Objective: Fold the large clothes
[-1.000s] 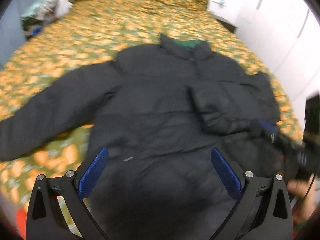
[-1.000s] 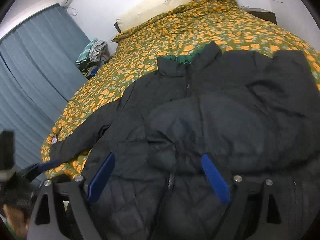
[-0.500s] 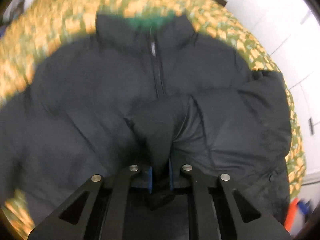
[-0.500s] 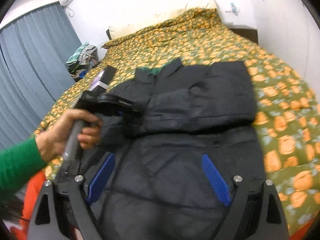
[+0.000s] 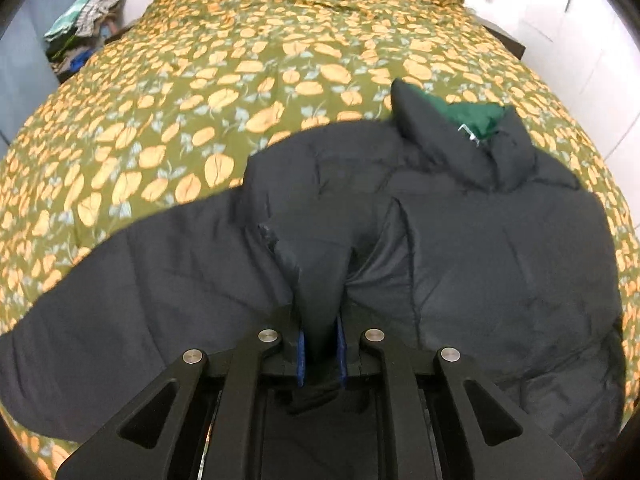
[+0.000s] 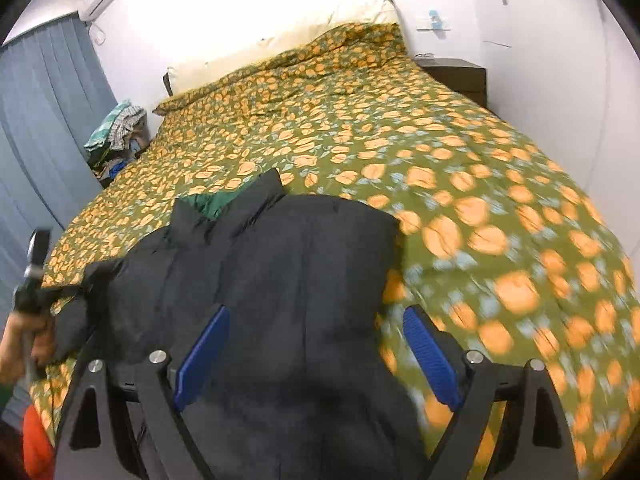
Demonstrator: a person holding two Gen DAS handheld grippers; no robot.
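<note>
A large black puffer jacket (image 5: 460,240) with a green collar lining (image 5: 476,116) lies on the bed; it also shows in the right wrist view (image 6: 288,272). One sleeve (image 5: 120,280) stretches out to the left. My left gripper (image 5: 319,350) is shut on a pinched fold of the jacket's front and lifts it a little. My right gripper (image 6: 316,356) is open and empty, hovering over the jacket's lower right part. The left gripper and the hand holding it show at the right wrist view's left edge (image 6: 32,280).
The bed has a green quilt with orange flowers (image 6: 440,140) and a pale pillow (image 6: 280,40) at the head. A pile of clothes (image 6: 116,132) sits beside blue curtains (image 6: 44,120) on the left. A dark nightstand (image 6: 456,72) stands at the back right by white walls.
My left gripper went from open to shut on a jacket fold and has pulled it toward the left. My right gripper has swung to the right, still open.
</note>
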